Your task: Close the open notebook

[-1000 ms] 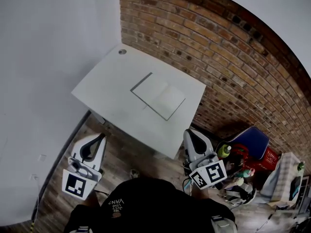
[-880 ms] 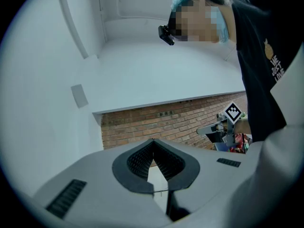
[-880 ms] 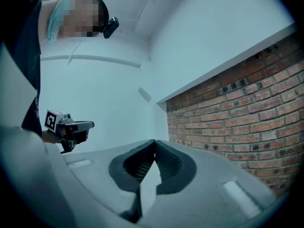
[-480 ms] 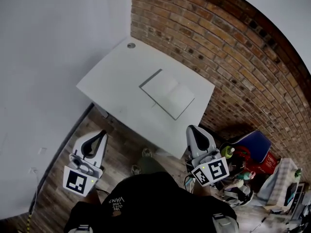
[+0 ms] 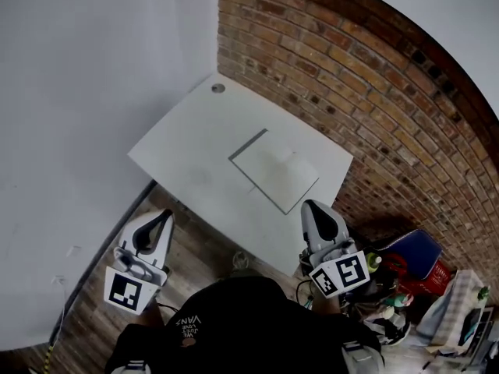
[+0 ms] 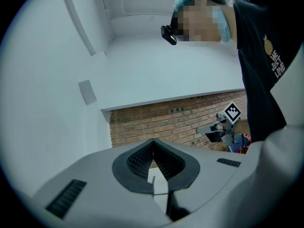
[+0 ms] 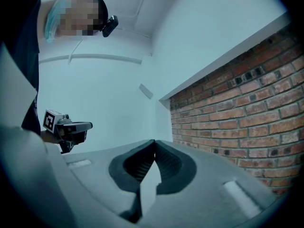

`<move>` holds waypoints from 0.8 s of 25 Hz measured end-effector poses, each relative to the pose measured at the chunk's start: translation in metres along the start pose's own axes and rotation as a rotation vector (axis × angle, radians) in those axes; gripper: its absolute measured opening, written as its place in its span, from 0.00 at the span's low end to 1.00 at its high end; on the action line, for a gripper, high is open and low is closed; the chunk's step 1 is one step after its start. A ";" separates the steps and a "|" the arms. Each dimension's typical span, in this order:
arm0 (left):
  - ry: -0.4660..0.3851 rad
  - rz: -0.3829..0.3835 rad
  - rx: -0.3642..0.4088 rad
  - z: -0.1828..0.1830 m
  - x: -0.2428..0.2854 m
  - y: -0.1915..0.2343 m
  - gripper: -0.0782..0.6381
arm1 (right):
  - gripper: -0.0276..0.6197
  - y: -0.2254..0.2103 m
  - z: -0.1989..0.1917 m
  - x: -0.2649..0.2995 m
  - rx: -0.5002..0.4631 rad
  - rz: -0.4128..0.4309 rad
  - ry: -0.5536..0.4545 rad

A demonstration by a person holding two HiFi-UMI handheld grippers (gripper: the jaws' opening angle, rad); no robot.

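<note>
Brick wall (image 5: 351,76) and plain white wall (image 5: 93,68) meet in a corner, and the white table (image 5: 179,142) is pushed into it, one corner pointing back toward me over the wood floor (image 5: 199,248). The open notebook (image 5: 274,170) lies flat on the right half of that table, closer to the brick side, with nothing else near it.

From where I am holding the rig, the notebook is ahead and a little right of centre. Its spread runs long on a diagonal, from the far left up by the white wall down to the near right by the table's brick-side edge. I can only just make out a faint crease crossing that length in the middle, which I take for the spine. That would make one page lie toward the far corner and the other toward me and to the right.

The right gripper (image 5: 312,206) is plainly the nearer one. In the head view its tip sits just beside the notebook's near-right corner, at the table's edge, though I cannot tell its height against the tabletop. The left gripper (image 5: 162,216) is well apart from the notebook, off the table's left edge over the floor. Both point level toward the walls. Each gripper's own view shows its ribbed jaws pressed together with nothing between them.

My judgement: the near-right page is the one to lift and fold over the crease toward the far left, so the right gripper should lead.
</note>
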State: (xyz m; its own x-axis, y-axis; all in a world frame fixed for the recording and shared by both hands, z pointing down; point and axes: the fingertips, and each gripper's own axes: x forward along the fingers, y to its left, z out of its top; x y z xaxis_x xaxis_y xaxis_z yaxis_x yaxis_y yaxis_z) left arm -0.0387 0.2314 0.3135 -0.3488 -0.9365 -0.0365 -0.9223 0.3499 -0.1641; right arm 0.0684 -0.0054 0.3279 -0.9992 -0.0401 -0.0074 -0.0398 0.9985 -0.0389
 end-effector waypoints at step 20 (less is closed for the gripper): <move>-0.046 -0.214 0.031 0.013 0.172 -0.043 0.13 | 0.04 -0.129 -0.007 -0.016 0.051 -0.160 -0.024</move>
State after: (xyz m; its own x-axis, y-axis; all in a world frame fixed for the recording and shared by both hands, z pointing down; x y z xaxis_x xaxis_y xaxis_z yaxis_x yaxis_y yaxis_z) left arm -0.0570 0.0551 0.3018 -0.1373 -0.9896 -0.0424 -0.9687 0.1431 -0.2031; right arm 0.0896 -0.1333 0.3402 -0.9796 -0.1997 -0.0210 -0.1970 0.9760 -0.0922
